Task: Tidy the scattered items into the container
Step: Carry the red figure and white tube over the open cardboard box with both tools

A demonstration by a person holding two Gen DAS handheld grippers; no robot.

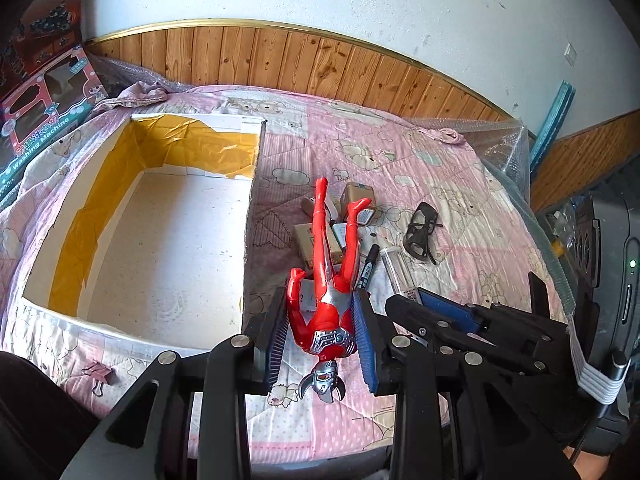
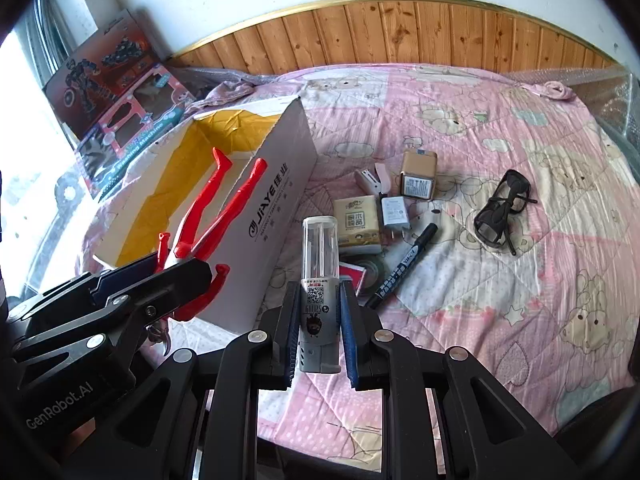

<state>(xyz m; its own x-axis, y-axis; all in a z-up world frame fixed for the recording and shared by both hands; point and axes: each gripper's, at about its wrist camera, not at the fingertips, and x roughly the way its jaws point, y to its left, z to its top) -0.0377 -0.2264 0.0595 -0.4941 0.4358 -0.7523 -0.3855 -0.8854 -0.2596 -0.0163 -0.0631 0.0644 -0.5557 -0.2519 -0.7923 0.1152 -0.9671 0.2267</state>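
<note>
My left gripper (image 1: 322, 332) is clamping the red toy figure (image 1: 326, 280) around its rigid torso, beside the open cardboard box (image 1: 160, 240); it's looking light, hollow plastic. My right gripper (image 2: 318, 332) is pinching the clear-topped dispenser (image 2: 320, 272), slippery, by its grey base over the bed.

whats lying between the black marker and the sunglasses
Nothing: in the right wrist view the stretch between the black marker and the sunglasses is bare pink quilt.
</note>
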